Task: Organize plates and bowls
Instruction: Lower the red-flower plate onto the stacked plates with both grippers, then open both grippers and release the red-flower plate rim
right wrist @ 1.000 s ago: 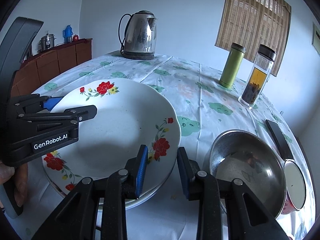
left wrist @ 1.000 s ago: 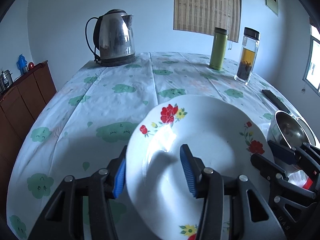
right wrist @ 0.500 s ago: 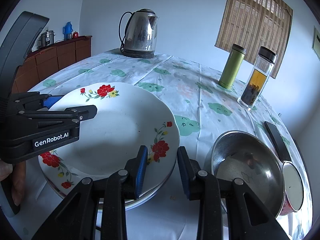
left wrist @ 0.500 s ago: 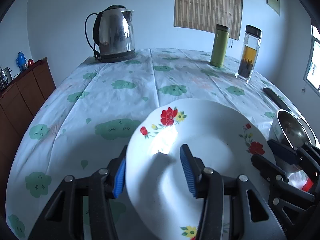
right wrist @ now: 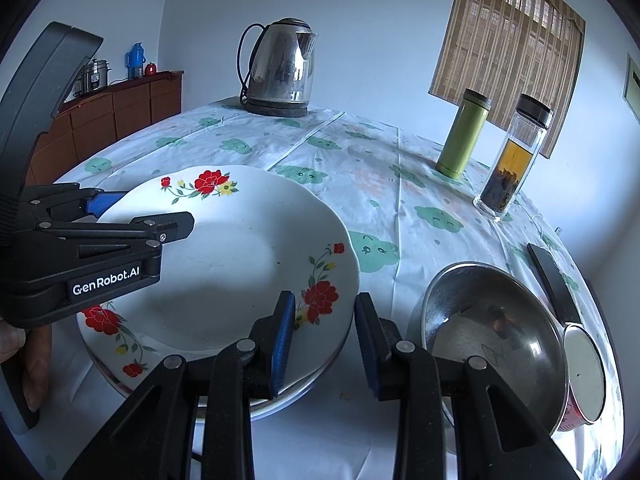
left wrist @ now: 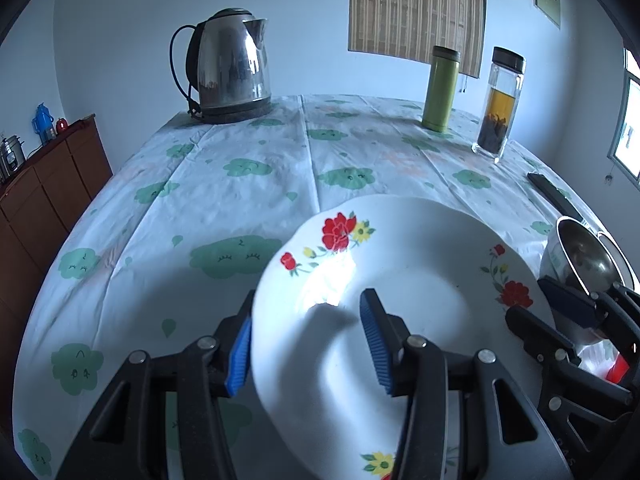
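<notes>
A white deep plate point(left wrist: 420, 300) point(right wrist: 224, 272) with red flowers lies near the table's front edge. It is over a second plate point(right wrist: 320, 378) whose rim shows beneath it. I cannot tell whether the two touch. My left gripper point(left wrist: 308, 298) point(right wrist: 152, 210) is shut on the plate's left rim, one finger outside the edge and one over the well. My right gripper point(right wrist: 324, 295) point(left wrist: 528, 298) is shut on the right rim the same way. A steel bowl point(right wrist: 492, 320) point(left wrist: 584, 256) sits just right of the plates.
A red cup with a white lid point(right wrist: 584, 376) touches the bowl's right side, and a black flat bar point(right wrist: 552, 280) lies behind it. At the back stand a kettle point(left wrist: 228, 68), a green flask point(left wrist: 442, 88) and a glass tea bottle point(left wrist: 500, 104). A wooden cabinet point(left wrist: 40, 192) stands off the table's left.
Almost nothing. The plate's far rim sits a touch lower in the right wrist view. Both grippers stay at its rim.
</notes>
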Demonstrator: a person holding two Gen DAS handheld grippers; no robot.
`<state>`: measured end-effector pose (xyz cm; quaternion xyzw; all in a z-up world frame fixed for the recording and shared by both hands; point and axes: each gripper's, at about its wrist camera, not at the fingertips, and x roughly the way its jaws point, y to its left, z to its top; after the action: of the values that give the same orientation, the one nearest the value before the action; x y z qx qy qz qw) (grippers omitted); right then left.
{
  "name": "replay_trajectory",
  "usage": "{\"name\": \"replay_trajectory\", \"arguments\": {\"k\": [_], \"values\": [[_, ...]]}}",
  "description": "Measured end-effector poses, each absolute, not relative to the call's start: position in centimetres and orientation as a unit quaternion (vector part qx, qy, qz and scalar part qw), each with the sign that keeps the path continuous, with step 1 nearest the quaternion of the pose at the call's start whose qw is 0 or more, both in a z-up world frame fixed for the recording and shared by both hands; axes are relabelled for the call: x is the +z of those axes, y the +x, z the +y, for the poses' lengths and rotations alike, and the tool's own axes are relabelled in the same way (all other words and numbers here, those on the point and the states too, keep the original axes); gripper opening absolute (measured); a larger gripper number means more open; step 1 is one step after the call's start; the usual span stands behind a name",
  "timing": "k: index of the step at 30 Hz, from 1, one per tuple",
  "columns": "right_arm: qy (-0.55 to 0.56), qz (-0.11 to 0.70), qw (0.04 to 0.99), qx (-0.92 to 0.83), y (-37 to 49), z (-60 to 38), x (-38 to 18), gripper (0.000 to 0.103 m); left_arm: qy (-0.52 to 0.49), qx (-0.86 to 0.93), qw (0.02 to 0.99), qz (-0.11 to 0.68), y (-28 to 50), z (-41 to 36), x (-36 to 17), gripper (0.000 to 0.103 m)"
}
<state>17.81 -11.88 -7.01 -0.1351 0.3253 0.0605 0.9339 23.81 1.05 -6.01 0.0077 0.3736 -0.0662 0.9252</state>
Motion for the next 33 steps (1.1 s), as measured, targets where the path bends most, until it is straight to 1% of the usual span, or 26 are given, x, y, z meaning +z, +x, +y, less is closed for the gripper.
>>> {"name": "replay_trajectory", "arguments": {"k": [12,14,16,19,21,23,24,25,26,28,33], "values": [[-0.137,0.325,0.934,0.059,17.83,-11.9,-6.96,0.033,0.01,-0.064,0.925,0.374,23.83,1.07,-6.08,0.049],[-0.137,0.324,0.934,0.059,17.81,-11.89,-6.96,0.033,0.013,-0.065,0.925,0.374,23.84,0.99,-6.13,0.061],[-0.138,0.32,0.936,0.059,17.76,-11.95,-6.74,0.033,0.018,-0.063,0.927,0.37,23.66,0.91,-6.11,0.068],[-0.143,0.314,0.937,0.058,17.68,-11.84,-6.56,0.034,0.028,-0.063,0.929,0.364,23.44,0.63,-6.0,0.068],[-0.141,0.315,0.937,0.059,17.77,-11.95,-6.52,0.034,0.029,-0.062,0.929,0.364,23.44,0.64,-5.96,0.07],[-0.139,0.315,0.937,0.06,17.78,-12.04,-6.54,0.036,0.026,-0.059,0.929,0.365,23.53,0.77,-5.88,0.076],[-0.139,0.314,0.937,0.061,17.77,-11.99,-6.55,0.038,0.024,-0.058,0.929,0.366,23.57,0.84,-5.86,0.077],[-0.142,0.312,0.937,0.062,17.72,-11.92,-6.53,0.043,0.022,-0.057,0.928,0.367,23.56,1.01,-5.88,0.08],[-0.143,0.311,0.938,0.062,17.67,-11.87,-6.51,0.047,0.021,-0.056,0.928,0.368,23.66,0.96,-5.84,0.086],[-0.147,0.306,0.939,0.062,17.45,-11.72,-6.5,0.048,0.019,-0.054,0.929,0.366,23.62,1.01,-5.77,0.092],[-0.145,0.298,0.941,0.062,17.2,-11.67,-6.39,0.048,0.017,-0.052,0.93,0.363,23.45,1.1,-5.65,0.092]]}}
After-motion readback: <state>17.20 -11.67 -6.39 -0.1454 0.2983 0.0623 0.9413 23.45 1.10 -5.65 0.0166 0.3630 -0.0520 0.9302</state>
